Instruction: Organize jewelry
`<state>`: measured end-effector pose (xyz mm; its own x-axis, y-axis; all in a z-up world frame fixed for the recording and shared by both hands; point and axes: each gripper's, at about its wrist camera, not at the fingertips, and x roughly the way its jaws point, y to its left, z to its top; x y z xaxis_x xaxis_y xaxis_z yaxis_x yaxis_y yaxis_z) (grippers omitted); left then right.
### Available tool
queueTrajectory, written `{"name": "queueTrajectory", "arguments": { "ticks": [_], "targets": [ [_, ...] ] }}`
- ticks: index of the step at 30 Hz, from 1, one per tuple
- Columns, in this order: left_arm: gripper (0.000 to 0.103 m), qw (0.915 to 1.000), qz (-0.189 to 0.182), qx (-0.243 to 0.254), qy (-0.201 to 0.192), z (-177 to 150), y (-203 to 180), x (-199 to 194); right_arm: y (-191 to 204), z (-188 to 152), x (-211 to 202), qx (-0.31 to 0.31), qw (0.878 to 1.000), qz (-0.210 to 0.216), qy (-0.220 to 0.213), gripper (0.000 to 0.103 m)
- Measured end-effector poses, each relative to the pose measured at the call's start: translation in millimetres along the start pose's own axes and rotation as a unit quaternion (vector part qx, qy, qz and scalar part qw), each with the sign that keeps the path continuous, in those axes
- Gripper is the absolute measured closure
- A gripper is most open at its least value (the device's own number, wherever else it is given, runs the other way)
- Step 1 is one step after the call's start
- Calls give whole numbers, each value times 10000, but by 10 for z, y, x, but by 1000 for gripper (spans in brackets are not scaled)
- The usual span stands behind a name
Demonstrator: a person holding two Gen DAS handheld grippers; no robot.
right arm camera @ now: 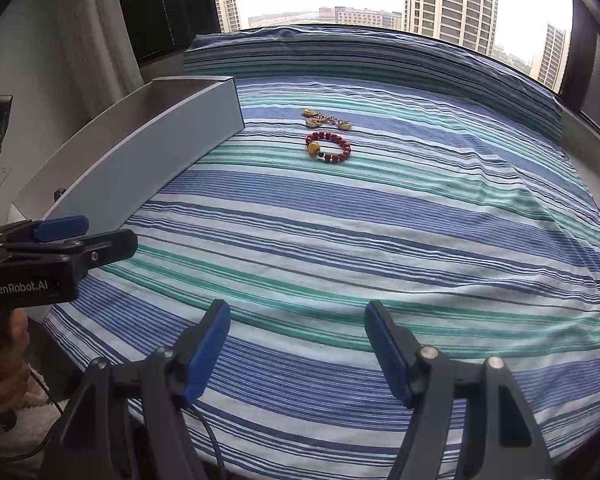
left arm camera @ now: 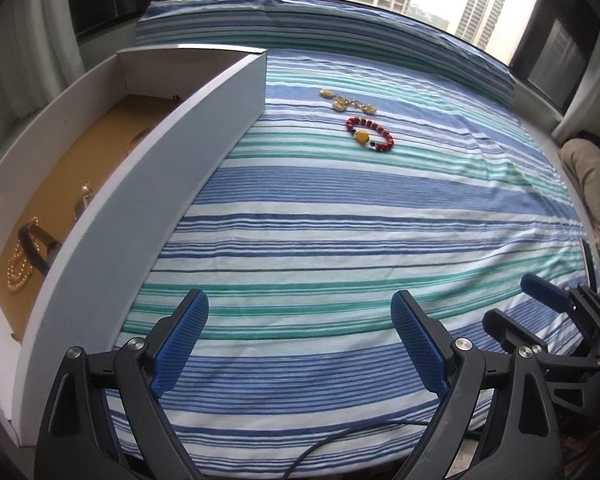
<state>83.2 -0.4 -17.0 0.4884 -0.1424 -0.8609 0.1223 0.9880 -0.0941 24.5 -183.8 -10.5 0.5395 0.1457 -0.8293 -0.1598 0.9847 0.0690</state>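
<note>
1. My left gripper (left arm camera: 300,344) has matt black plastic arms, textured blue pads and shiny metal pivots.
2. The bedsheet (left arm camera: 340,232) is soft, matt striped cloth.
3. The box (left arm camera: 148,184) looks like smooth white card.
4. The bracelet (left arm camera: 369,133) has glossy red beads.

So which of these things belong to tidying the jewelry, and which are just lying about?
Job:
- red bead bracelet
- gold jewelry piece
- white box
- pearl strand already inside

Lying about:
- beige cushion
- black cable
</note>
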Motion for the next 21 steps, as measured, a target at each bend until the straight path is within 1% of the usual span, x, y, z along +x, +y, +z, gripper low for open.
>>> {"name": "queueTrajectory", "arguments": {
  "ticks": [15, 21],
  "targets": [
    [10, 9999, 20, -18, 118, 12, -2, 94, -25, -6, 14, 83, 10000, 13, 40, 32],
    [10, 9998, -67, -80, 194, 88, 10, 194, -51, -6, -12, 109, 9999, 0, -24, 32]
  ]
}}
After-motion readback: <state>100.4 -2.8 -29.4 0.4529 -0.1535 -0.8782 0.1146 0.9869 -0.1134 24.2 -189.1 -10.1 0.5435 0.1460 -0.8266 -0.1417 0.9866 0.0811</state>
